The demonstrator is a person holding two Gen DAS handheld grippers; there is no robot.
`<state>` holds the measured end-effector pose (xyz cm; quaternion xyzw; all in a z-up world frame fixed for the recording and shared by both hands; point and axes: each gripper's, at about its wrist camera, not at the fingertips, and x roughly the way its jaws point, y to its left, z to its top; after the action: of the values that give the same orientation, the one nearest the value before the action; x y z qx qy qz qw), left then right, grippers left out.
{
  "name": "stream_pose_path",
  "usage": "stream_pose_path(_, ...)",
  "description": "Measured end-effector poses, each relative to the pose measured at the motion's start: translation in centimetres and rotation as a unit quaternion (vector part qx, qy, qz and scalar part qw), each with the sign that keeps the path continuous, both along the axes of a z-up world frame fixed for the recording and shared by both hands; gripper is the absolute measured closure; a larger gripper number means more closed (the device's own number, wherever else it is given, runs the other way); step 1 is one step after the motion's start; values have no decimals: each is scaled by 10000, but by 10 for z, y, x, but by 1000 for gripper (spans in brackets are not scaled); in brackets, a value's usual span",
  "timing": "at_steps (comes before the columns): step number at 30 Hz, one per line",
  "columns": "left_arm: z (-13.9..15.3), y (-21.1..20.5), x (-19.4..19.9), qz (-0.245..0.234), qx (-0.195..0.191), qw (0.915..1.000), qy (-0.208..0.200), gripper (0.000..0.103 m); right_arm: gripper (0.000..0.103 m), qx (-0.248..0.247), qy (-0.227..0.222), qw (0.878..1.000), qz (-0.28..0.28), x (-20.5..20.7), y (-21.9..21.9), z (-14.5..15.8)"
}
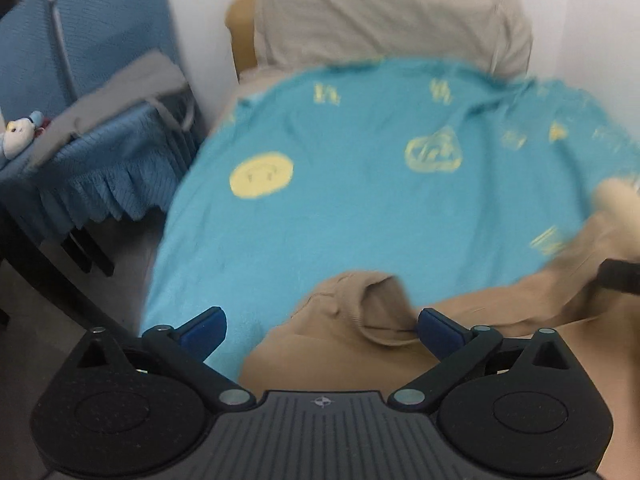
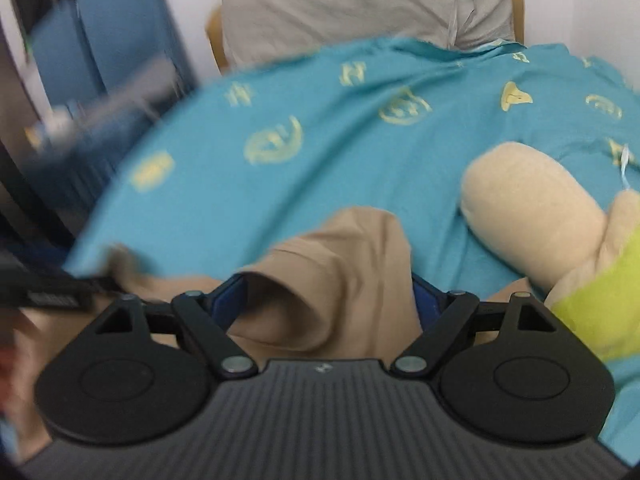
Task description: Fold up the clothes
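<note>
- Tan garment (image 1: 420, 344) lies on the near part of a bed, on a teal sheet (image 1: 360, 200) printed with yellow figures; its ribbed collar (image 1: 372, 300) is bunched up.
- Left tongs (image 1: 322, 330) stand wide open low over the garment; the collar sits between the two blue pads, and the right-hand pad seems to touch the cloth, though blur leaves that unsure. No squeeze on the fabric shows.
- In the right wrist view the same garment (image 2: 340, 272) rises in a rolled fold between the pads of the right tongs (image 2: 332, 300). Those tongs are spread wide, with cloth filling the gap and hiding most of the right-hand pad; whether the pads press on it I cannot tell.
- Part of the right tongs shows as a dark bar at the right edge of the left wrist view, on the garment's far side.
- A beige plush toy (image 2: 532, 208) with a yellow-green part lies on the sheet just right of the right tongs.
- A grey pillow (image 1: 392, 16) stands against a wooden headboard (image 1: 240, 28) at the far end of the bed.
- Left of the bed, a chair with a blue ruffled cover (image 1: 100, 168) holds a grey cloth (image 1: 120, 92) and a small stuffed toy (image 1: 20, 132).
</note>
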<state>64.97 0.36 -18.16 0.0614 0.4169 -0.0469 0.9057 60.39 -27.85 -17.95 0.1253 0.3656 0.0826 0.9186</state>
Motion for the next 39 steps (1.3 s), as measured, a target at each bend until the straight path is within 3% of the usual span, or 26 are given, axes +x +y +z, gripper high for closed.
stream_pose_path(4,36,9,-63,20,-301,9978,-592,0,18,196,-564,9977,-323,-62,-1,33)
stream_pose_path(7,66,16,-126,70,-521,9934,-1020,0,18,-136,-711,9965,-409,-124,9,50)
stream_pose_path(11,97,29,-212,170,-779,9888,-1261,0,18,-101,-887,9946,-534,-209,15,69)
stream_pose_path(16,160,20,-327,334,-748,9830,-1645,0,18,-163,-1149,9913,-628,-305,24,104)
stream_pose_path(20,184,18,-403,313,-808,9790,-1845,0,18,-265,-1380,9883,-599,-371,31,127)
stream_pose_path(23,181,18,-453,236,-840,9775,-1922,0,18,-190,-1445,9873,-637,-408,31,128)
stream_pose_path(26,162,27,-478,365,-1136,9790,-1651,0,18,-80,-1427,9870,-730,-436,25,119)
stream_pose_path(32,113,72,-477,888,-1977,9717,-936,0,18,65,-1282,9860,-1067,-448,5,105)
stream_pose_path(35,83,103,-453,1546,-2347,9578,-598,1,18,333,-1218,9830,-1331,-446,-7,101)
stream_pose_path(37,68,126,-437,2470,-2523,9345,-454,1,18,484,-1139,9814,-1468,-445,-13,97)
stream_pose_path(39,53,145,-418,2927,-2994,9072,-415,2,18,594,-1056,9802,-1566,-442,-18,93)
